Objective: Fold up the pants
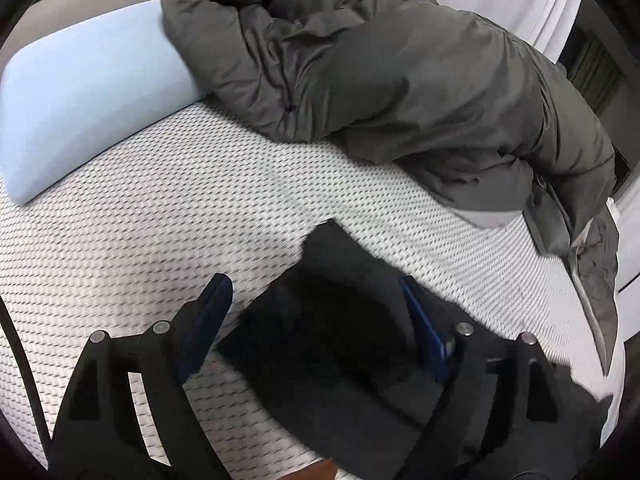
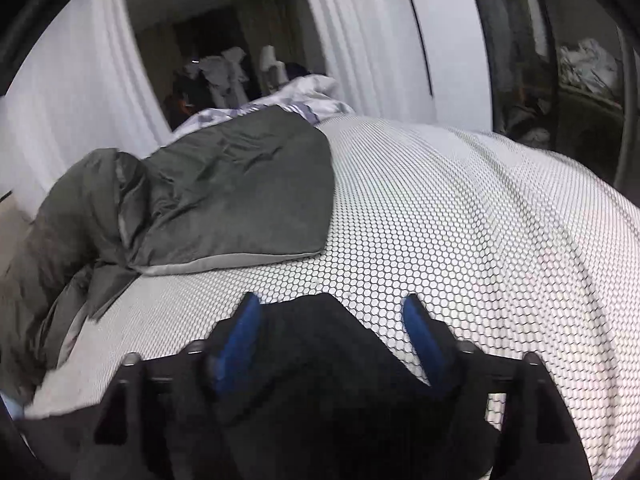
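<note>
On top of the bed, black pants lie btwn both wide tongs, left gripper & right gripper. Neither holds cloth yet. Pinch too little & pants may slip, fold goes crooked.

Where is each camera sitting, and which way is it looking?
Left wrist: sits on the left gripper, looking along its open blue fingers over black pants toward a light blue pillow and a grey puffy jacket.
Right wrist: sits on the right gripper, looking along its open fingers across the bed toward a white wardrobe.
Both show the pants, the jacket and the dotted white mattress cover.
</note>
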### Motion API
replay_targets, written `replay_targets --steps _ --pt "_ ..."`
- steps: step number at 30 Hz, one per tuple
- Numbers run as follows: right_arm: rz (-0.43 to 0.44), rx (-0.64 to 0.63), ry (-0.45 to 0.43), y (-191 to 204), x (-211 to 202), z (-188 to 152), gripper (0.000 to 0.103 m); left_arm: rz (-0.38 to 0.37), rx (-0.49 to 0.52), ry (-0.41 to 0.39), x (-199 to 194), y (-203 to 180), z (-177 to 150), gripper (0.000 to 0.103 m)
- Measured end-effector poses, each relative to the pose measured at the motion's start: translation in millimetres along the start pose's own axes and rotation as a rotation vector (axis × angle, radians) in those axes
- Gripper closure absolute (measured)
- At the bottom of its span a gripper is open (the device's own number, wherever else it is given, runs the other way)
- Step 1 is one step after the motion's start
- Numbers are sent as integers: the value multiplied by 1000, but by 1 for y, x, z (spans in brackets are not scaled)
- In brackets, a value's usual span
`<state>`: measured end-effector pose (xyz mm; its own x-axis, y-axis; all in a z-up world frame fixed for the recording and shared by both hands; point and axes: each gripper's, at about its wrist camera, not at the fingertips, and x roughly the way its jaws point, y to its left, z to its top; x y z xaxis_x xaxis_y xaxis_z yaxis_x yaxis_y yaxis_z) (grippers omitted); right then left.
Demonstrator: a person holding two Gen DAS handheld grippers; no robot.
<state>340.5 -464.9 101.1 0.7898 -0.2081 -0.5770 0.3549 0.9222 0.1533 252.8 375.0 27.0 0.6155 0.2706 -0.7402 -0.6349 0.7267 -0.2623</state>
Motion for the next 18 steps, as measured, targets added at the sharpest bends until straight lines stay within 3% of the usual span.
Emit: replay_targets --steps 3,7,9,11,13,14,18 --pt "40 -47 -7 -15 -24 -18 20 -50 19 0 -18 17 -18 22" --pt "146 -12 -8 -22 -60 -50 16 -148 57 -8 -41 22 -38 22" --pt "179 -21 -2 -23 -73 -63 16 -133 67 -47 -47 15 -33 22" --pt "209 -42 16 -15 -84 -77 16 -137 48 -25 -50 13 -35 22" --pt "235 -53 23 -5 -90 -87 16 -206 36 26 -47 7 -44 22" --pt "265 -54 36 -3 -94 -94 16 -234 39 49 -45 4 -52 26" --pt "347 -44 82 4 -103 -115 16 -366 13 175 -31 -2 -94 68"
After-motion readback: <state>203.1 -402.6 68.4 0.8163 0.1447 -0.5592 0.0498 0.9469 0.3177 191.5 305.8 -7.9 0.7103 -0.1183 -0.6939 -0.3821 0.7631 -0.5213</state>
